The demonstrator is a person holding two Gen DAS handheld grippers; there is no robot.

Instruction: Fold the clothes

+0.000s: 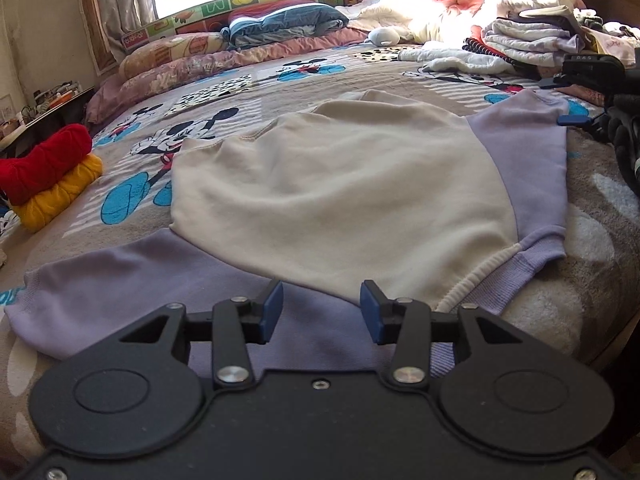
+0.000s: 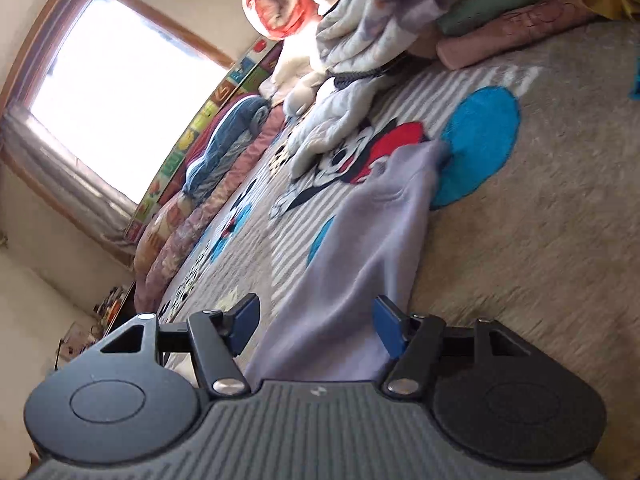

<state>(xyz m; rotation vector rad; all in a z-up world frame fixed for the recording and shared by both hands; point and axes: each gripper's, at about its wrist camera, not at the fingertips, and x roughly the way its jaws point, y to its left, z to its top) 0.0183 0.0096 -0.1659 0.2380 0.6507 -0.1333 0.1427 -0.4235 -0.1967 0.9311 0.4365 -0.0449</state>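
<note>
Two grippers parted, gripping nothing: left gripper point(image 1: 321, 310) lower centre over cream-and-lilac fleece sweatshirt point(image 1: 344, 196) spread mid-frame on bed point(image 1: 560, 300); right gripper point(image 2: 315, 326) over lilac sleeve point(image 2: 372, 240). Probably pre-fold; next, pinching sleeves.

The sweatshirt point(image 1: 340, 184) is soft matt fleece cloth, cream in the body with lilac sleeves, and its cuffs and hem are ribbed knit; the bed cover point(image 1: 248, 92) beneath it is a plush, fuzzy printed blanket with a rough nap. The left gripper point(image 1: 322, 312) is matt black moulded plastic with bright polished metal rivets, and its fingers point(image 1: 270, 312) carry smooth blue rubber-like pads; the right gripper point(image 2: 316, 326) is of like make, with a ridged grey plastic body. The folded red and yellow garments point(image 1: 48, 176) are thick cable-knit wool-like cloth, and the window frame point(image 2: 60, 12) looks like varnished wood.
</note>
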